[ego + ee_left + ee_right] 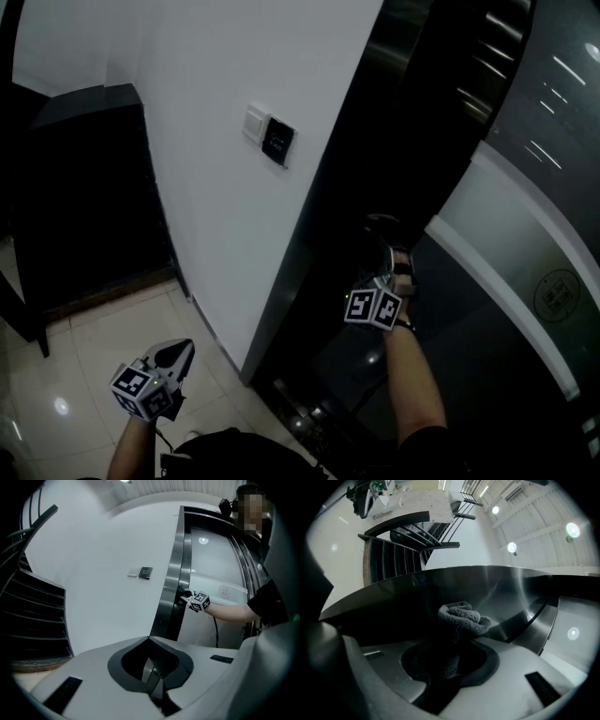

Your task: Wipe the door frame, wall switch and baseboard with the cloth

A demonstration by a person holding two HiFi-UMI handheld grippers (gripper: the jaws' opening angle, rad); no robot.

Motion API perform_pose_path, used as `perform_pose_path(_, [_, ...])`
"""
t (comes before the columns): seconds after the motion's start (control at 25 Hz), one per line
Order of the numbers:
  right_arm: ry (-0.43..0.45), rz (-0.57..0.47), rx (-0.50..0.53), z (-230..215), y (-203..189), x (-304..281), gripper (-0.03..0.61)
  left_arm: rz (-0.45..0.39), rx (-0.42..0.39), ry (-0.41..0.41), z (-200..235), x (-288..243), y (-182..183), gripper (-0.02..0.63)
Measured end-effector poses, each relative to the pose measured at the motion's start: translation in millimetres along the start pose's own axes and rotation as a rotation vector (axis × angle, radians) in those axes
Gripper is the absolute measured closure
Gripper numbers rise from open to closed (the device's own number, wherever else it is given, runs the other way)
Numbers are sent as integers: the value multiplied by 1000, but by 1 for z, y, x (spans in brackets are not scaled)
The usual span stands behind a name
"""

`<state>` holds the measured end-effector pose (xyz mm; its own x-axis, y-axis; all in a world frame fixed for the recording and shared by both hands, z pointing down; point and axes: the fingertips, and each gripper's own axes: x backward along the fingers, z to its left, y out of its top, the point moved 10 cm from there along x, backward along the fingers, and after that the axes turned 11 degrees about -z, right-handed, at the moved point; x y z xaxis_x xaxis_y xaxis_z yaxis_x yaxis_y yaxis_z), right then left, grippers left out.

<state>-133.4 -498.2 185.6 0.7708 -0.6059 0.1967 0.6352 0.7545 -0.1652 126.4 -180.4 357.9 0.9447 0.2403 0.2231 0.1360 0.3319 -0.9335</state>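
My right gripper [395, 257] is raised against the dark steel door frame [349, 178] and shut on a grey cloth [461, 617]. The bunched cloth rests on the frame's polished face [454, 585]. My left gripper [177, 355] hangs low over the floor, shut with nothing in it [153, 667]. On the white wall, left of the frame, sit a white wall switch [254, 121] and a dark panel [278, 142]; the left gripper view also shows the switch [134, 572]. A dark baseboard [210, 327] runs along the foot of the wall.
A dark slatted structure [82, 187] stands at the left by the wall's end. Glossy floor tiles [70, 380] lie below it. Right of the frame is a glass door [511, 253] with a frosted band.
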Motion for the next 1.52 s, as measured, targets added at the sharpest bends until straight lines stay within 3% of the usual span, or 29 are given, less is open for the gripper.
perform_pose_path(0.56, [117,34,-54,71,-13,15,483,12,12,-21,-9,-3,-5,623])
perform_pose_path(1.52, [320,79,-104,183,-37,24,480,65,-38,46,-1,-4,-5,623])
